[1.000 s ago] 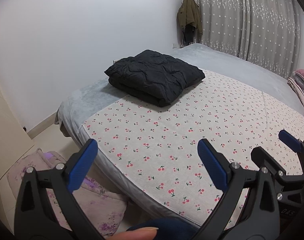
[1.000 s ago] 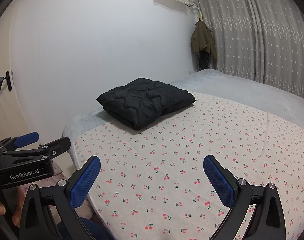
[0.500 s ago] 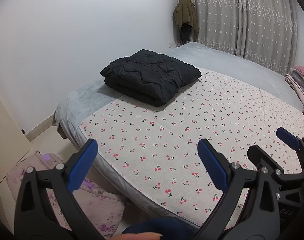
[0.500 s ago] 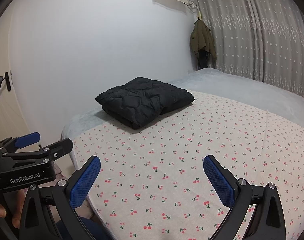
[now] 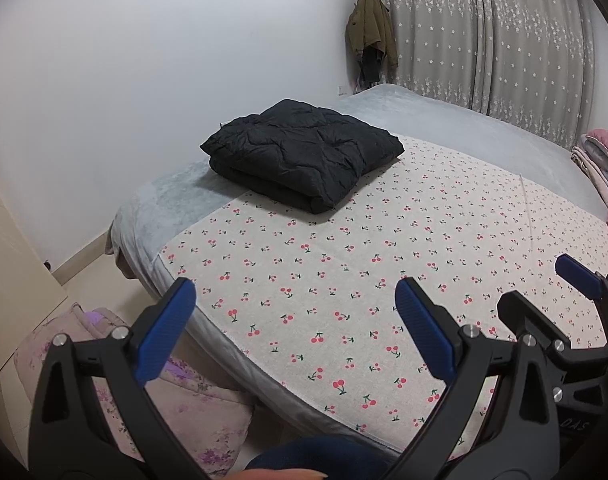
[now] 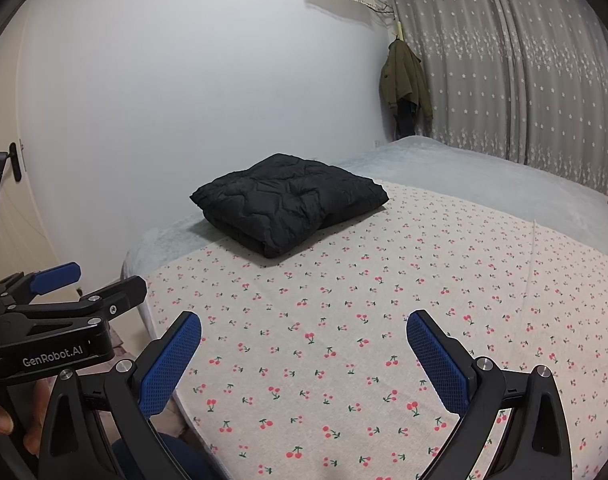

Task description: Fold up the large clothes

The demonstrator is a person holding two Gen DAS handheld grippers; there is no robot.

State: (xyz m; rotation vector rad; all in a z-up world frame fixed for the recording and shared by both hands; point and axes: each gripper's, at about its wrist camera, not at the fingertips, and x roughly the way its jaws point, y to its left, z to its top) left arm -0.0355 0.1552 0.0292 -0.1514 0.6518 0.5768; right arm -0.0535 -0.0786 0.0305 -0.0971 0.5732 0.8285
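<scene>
A black quilted jacket (image 5: 304, 156) lies folded into a thick square on the far left part of the bed; it also shows in the right wrist view (image 6: 290, 200). It rests partly on a cherry-print sheet (image 5: 384, 264) and partly on the grey bedcover (image 5: 176, 196). My left gripper (image 5: 296, 324) is open and empty, held above the bed's near edge, well short of the jacket. My right gripper (image 6: 304, 356) is open and empty, above the cherry sheet. Each gripper shows at the edge of the other's view.
A white wall runs behind the bed. Grey star-print curtains (image 5: 524, 40) hang at the back right, with an olive coat (image 5: 370, 28) hung in the corner. Pink folded bedding (image 5: 602, 168) sits at the right edge. A floral cushion (image 5: 176, 400) lies on the floor by the bed.
Both grippers have drawn back slightly and stayed open; the jacket has not moved.
</scene>
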